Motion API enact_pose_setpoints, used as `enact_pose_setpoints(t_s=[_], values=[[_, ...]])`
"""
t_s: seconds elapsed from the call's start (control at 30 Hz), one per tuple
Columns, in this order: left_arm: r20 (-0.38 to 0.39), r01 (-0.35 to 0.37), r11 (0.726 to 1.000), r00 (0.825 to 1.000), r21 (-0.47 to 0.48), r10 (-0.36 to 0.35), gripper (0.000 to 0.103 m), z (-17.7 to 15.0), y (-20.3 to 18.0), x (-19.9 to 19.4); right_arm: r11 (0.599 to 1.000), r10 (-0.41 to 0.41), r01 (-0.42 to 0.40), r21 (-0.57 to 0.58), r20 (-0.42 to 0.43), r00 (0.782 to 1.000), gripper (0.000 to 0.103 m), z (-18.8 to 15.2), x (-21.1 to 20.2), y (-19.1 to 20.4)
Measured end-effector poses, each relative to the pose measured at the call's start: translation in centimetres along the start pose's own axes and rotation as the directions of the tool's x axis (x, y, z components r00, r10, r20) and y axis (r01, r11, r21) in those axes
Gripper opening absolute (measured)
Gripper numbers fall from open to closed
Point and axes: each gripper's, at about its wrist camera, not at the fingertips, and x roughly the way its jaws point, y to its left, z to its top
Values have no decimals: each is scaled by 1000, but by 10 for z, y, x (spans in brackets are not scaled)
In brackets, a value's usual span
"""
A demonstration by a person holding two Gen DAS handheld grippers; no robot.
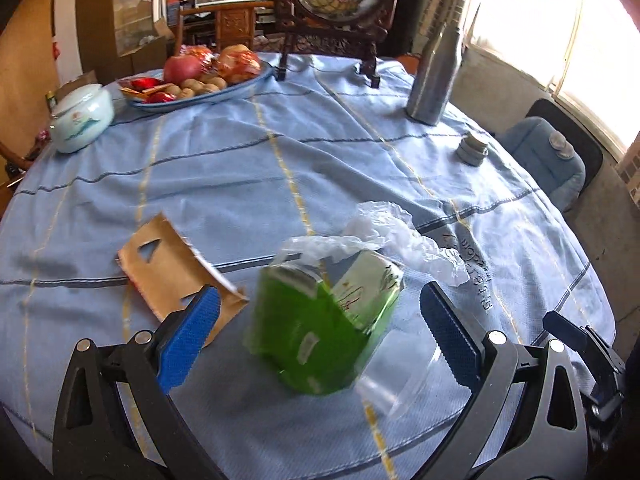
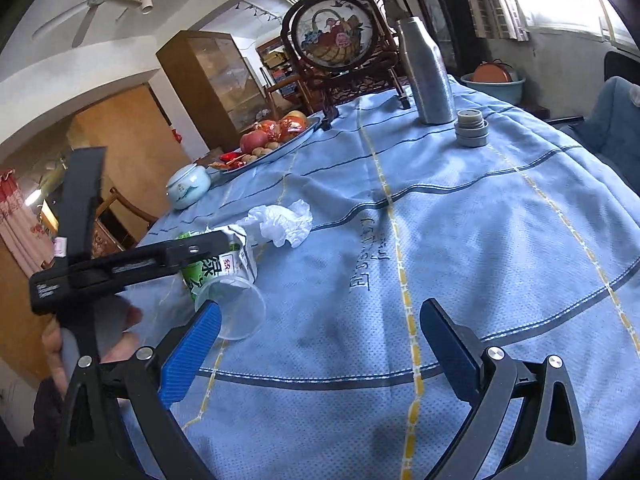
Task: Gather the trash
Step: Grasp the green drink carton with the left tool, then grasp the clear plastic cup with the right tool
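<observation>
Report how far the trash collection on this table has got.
Nothing looks collected yet. The left gripper is open around the green carton, not closed on it; the right gripper is open and holds nothing. Still on the tablecloth: the carton, a clear plastic cup, crumpled plastic wrap and a torn brown cardboard piece.
</observation>
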Motion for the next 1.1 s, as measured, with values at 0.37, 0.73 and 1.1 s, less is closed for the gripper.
enact_pose_setpoints(t_s=[0.37,0.73,1.1], values=[[108,-33,999,994,-17,34,62,-21,22,-56,1000,7,-7,24,-8,1000,98,0,0,-4],[145,-113,980,980,-163,137,62,-70,86,-114,998,-67,67,-10,-22,998,98,1,5,9],[143,-130,958,975,-257,171,64,-101,127,-125,988,7,-31,-149,-164,986,98,13,47,72]])
